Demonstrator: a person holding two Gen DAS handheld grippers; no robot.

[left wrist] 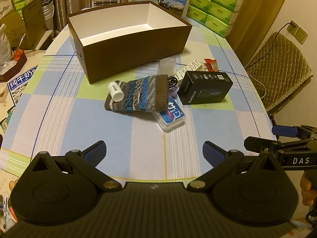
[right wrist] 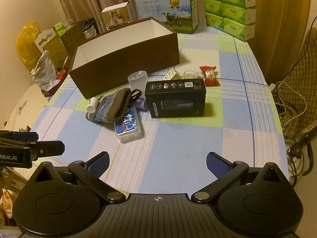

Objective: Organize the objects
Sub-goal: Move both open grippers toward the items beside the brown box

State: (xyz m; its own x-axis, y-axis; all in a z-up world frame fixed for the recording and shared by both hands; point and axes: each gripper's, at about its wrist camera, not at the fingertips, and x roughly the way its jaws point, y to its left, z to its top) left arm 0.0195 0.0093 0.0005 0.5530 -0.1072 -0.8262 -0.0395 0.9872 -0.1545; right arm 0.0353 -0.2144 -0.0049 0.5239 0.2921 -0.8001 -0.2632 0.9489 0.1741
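Note:
An open brown box (left wrist: 136, 59) (right wrist: 126, 67) with a white empty inside stands at the back of the table. In front of it lie a striped knit pouch (left wrist: 138, 94) (right wrist: 113, 105), a white bottle (left wrist: 116, 91) (right wrist: 92, 104), a clear blue-labelled case (left wrist: 171, 117) (right wrist: 128, 128), a black carton (left wrist: 205, 88) (right wrist: 176, 99), a clear cup (left wrist: 166, 65) (right wrist: 138, 79), a red snack packet (left wrist: 212, 64) (right wrist: 210, 75) and a purple item (right wrist: 141, 103). My left gripper (left wrist: 154, 152) is open and empty above the table's near edge. My right gripper (right wrist: 157, 163) is open and empty, also short of the pile.
A checked cloth (left wrist: 79, 119) covers the table. A milk carton box (right wrist: 168, 12) and stacked green tissue packs (right wrist: 229, 10) stand behind the brown box. Cardboard boxes and bags (left wrist: 23, 25) crowd the left. A quilted chair (left wrist: 277, 73) and cables (right wrist: 291, 103) are at the right.

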